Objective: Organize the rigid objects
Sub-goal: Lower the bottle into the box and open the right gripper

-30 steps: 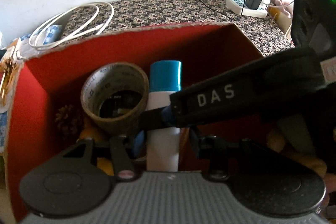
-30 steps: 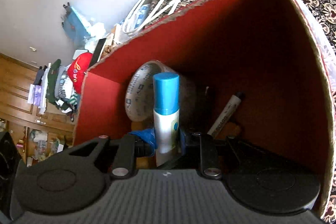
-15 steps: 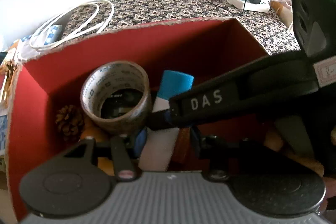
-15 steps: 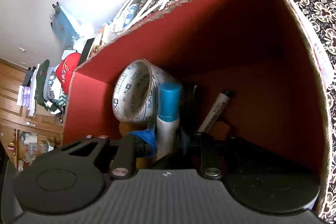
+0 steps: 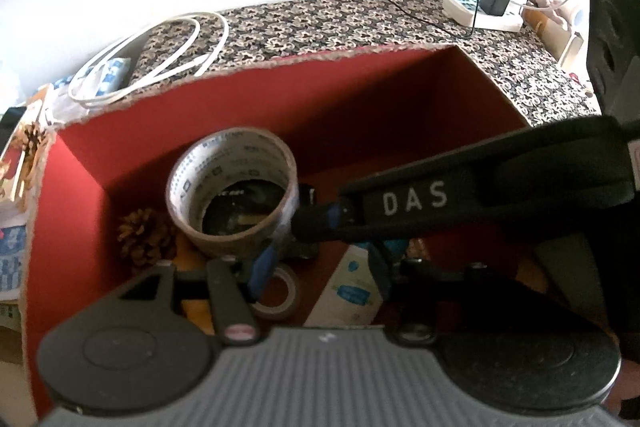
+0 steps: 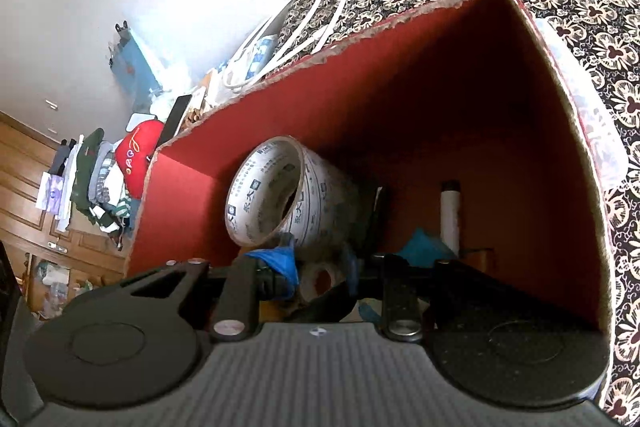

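A red cardboard box (image 5: 360, 99) fills both views, its far wall also shows in the right wrist view (image 6: 400, 95). Inside stands a big printed tape roll (image 5: 232, 195) (image 6: 288, 195). A white bottle with a blue cap (image 5: 352, 291) lies tipped over on the box floor between my left gripper's (image 5: 320, 267) open fingers, its cap (image 6: 420, 247) toward the right. A small tape roll (image 5: 280, 295) (image 6: 320, 279) lies beside it. My right gripper (image 6: 320, 267) is open inside the box; its black body marked DAS crosses the left wrist view.
A pine cone (image 5: 144, 235) sits in the box's left corner and a white marker (image 6: 450, 215) leans at the back right. A white cable coil (image 5: 160, 59) and a power strip (image 5: 484, 11) lie on the patterned cloth (image 5: 340, 23) behind the box. Clothes pile (image 6: 100, 163) at the left.
The white bottle, upright a second ago, has tilted and now lies on the box floor. Both grippers' fingers have spread apart and no longer clamp it.
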Demonstrator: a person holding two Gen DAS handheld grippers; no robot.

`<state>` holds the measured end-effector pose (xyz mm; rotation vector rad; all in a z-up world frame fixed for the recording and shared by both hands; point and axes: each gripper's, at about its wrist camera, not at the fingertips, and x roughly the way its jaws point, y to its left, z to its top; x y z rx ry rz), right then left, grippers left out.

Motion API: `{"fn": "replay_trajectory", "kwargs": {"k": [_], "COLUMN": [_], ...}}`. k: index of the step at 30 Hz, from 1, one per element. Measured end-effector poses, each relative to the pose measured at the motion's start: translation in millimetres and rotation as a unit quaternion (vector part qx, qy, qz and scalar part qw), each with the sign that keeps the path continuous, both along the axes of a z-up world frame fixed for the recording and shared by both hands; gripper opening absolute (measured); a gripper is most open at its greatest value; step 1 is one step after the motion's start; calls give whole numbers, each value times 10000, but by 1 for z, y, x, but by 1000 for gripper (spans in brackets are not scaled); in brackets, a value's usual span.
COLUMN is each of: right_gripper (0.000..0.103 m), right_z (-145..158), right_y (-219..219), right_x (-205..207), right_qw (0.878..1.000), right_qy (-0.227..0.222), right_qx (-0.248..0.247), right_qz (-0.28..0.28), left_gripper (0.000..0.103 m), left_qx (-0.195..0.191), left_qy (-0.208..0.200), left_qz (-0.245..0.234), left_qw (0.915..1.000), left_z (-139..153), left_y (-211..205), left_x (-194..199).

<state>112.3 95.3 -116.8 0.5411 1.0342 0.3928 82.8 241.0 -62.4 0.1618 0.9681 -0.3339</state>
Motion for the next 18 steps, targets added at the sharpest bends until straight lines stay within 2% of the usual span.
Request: {"fn": "replay_trajectory", "kwargs": {"k": [18], "right_gripper": [9], "right_z": [1], "right_y": [1], "right_x": [-3], "right_qw": [9997], "right_qy": [-212], "right_qx": [-87], "right_qz": [-40], "left_gripper": [53], "left_qx": [-1], "left_qy": [-40], "left_qz": [126], "left_qw": [9999], "left_z": [0], "left_y": [0], "left_x": [0]}}
